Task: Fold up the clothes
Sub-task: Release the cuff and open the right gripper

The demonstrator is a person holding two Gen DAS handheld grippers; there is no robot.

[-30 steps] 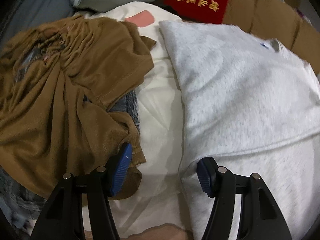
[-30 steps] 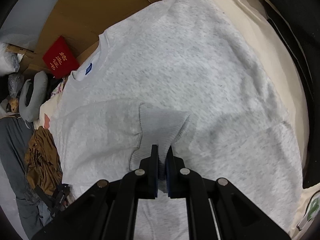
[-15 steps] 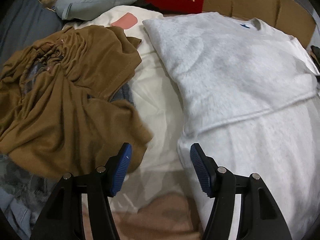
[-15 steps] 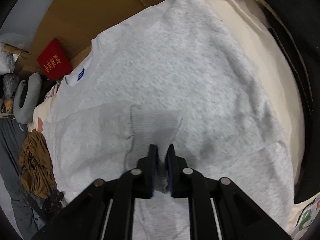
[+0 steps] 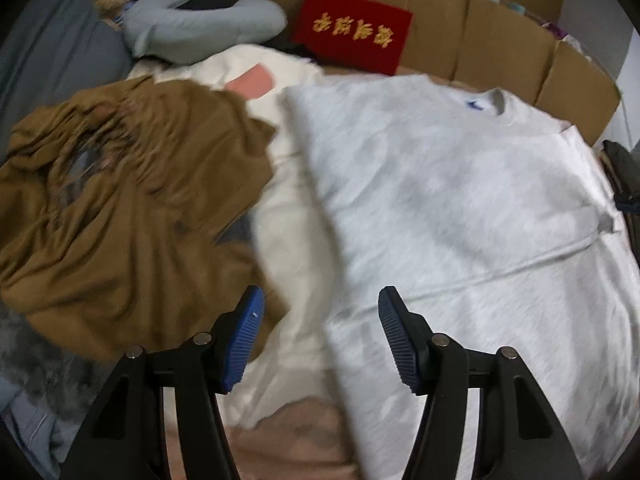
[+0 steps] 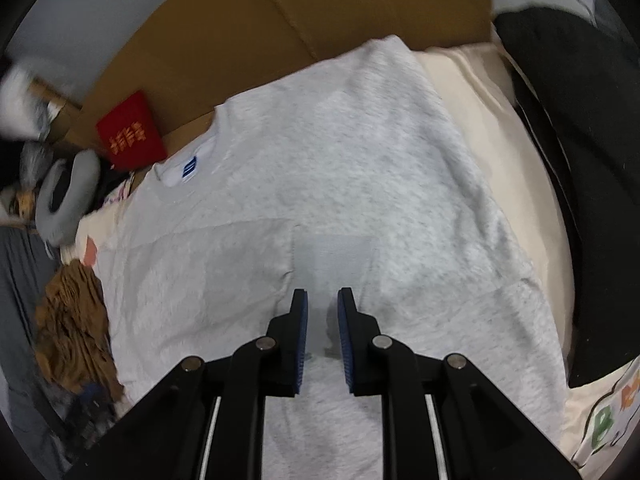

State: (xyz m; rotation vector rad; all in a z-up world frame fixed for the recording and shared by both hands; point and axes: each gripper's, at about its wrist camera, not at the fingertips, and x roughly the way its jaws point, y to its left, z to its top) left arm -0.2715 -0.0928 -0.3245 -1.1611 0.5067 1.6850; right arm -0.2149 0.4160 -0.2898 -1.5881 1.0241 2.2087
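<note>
- Right wrist view: the right gripper (image 6: 322,300) has just been parting its jaws, a narrow gap with nothing pinched, above the folded-in cuff (image 6: 334,256).
- Grey sweatshirt (image 5: 460,184) lies flat mid-bed on the cream sheet (image 5: 288,240).
- Left gripper (image 5: 318,304) is spread, empty, over the sweatshirt's left edge.

Red booklet (image 5: 354,38) leans against cardboard (image 5: 500,48), beside grey neck pillow (image 5: 200,26).

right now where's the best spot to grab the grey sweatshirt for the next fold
Probably the near hem corner of the grey sweatshirt, on the side that borders the cream sheet. The edge there lies free and straight, both sleeves already folded across the body, so the open left gripper can come down over it from the sheet side. The right gripper, jaws just opening with nothing gripped, takes the opposite corner.
</note>
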